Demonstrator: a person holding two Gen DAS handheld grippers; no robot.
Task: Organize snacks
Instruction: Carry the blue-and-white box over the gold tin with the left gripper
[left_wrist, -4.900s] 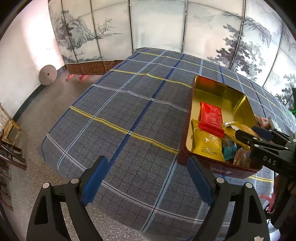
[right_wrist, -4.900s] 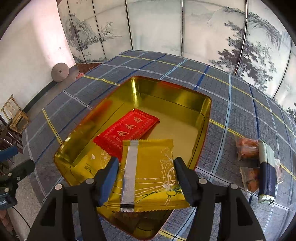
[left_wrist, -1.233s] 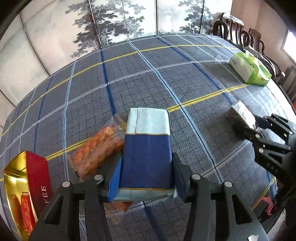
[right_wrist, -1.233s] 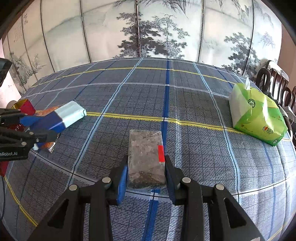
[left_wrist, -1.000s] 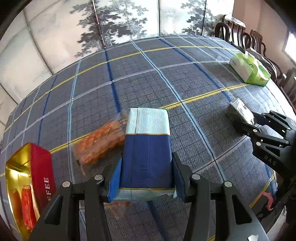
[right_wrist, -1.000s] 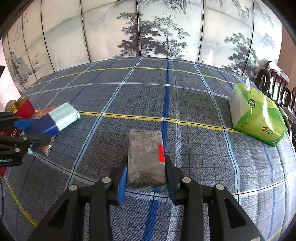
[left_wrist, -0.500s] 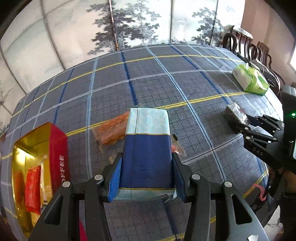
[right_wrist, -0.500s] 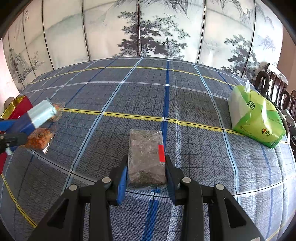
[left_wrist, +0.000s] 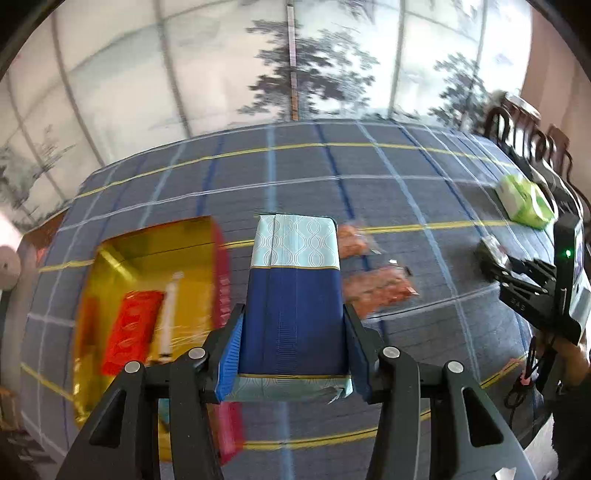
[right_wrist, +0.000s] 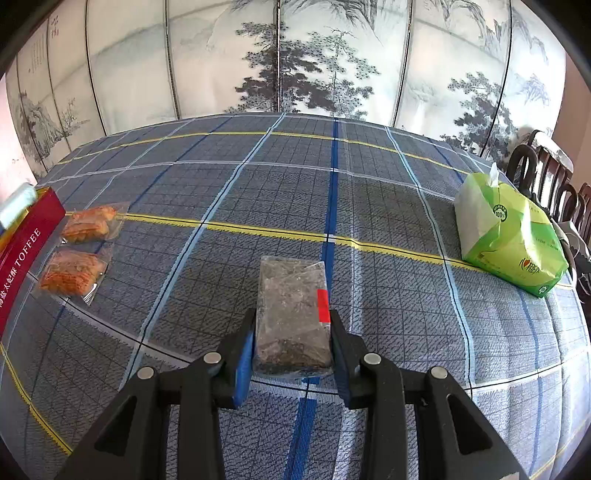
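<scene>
Blue-and-pale snack pack (left_wrist: 293, 295), pinched across its width between the blue pads of the left gripper (left_wrist: 293, 347) and carried clear of the checked tablecloth (right_wrist: 258, 192). Its long axis runs straight out along the fingers, pale end foremost. The open gold tin (left_wrist: 122, 258), red-walled and lettered TOFFEE, sits near the table's left edge and lies just to the left of the carried pack in the left wrist view; a red packet (left_wrist: 131, 332) and a yellow one with a white seam (left_wrist: 173, 314) already lie inside. The coming move appears to turn on this offset: the pack must travel leftward over the tin's red near wall (left_wrist: 221, 273), with its length roughly parallel to that wall. The left hand is by judgement the nearer to the tin.

The right gripper (right_wrist: 291, 347) is closed on a clear dark-filled packet with a red tag (right_wrist: 291, 314) toward the table's right half, well apart from the tin. Two orange packets (right_wrist: 79, 251) rest on the cloth just beside the tin. A green tissue pack (right_wrist: 509, 240) stands near the right edge.
</scene>
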